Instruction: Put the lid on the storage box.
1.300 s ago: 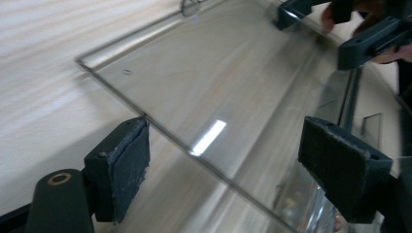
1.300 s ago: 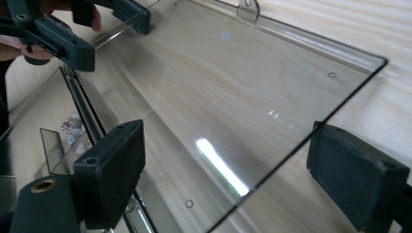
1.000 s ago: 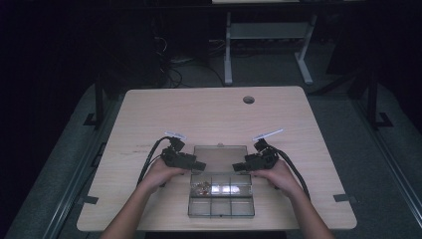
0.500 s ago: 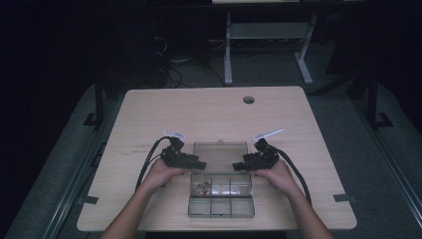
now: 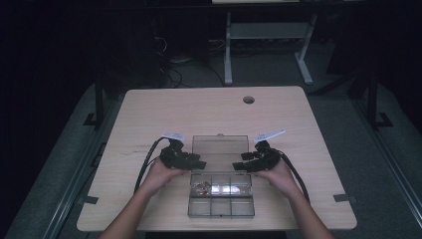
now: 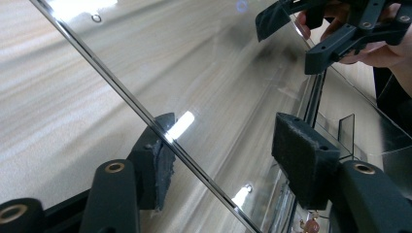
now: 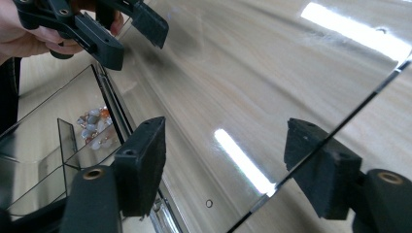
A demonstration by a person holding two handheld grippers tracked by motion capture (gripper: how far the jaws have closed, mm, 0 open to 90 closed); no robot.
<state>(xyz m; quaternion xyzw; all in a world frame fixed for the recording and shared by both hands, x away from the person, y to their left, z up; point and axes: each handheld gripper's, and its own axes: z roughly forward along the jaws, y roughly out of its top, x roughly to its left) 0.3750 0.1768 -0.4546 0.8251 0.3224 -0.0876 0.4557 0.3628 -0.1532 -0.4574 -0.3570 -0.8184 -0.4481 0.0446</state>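
A clear plastic compartment box (image 5: 221, 206) lies near the table's front edge, its clear lid (image 5: 220, 149) folded back flat on the wood. One compartment holds small beads (image 5: 201, 188), also visible as beads (image 7: 94, 127) in the right gripper view. My left gripper (image 5: 199, 163) is at the lid's left side and my right gripper (image 5: 238, 167) at its right side. Both pairs of jaws have just been closing. In the left gripper view the lid's edge (image 6: 145, 114) runs between my left gripper's (image 6: 228, 145) pads without being pressed. The right gripper (image 7: 228, 160) likewise straddles the lid (image 7: 272, 77), still open.
The light wooden table (image 5: 209, 114) has a round cable hole (image 5: 249, 99) at the back. Black cables (image 5: 147, 167) trail from the grippers toward the front. A white desk frame (image 5: 263, 50) stands on the dark floor beyond the table.
Both hands have stayed at the sides of the open lid. The jaw tips look slightly closer together than before.
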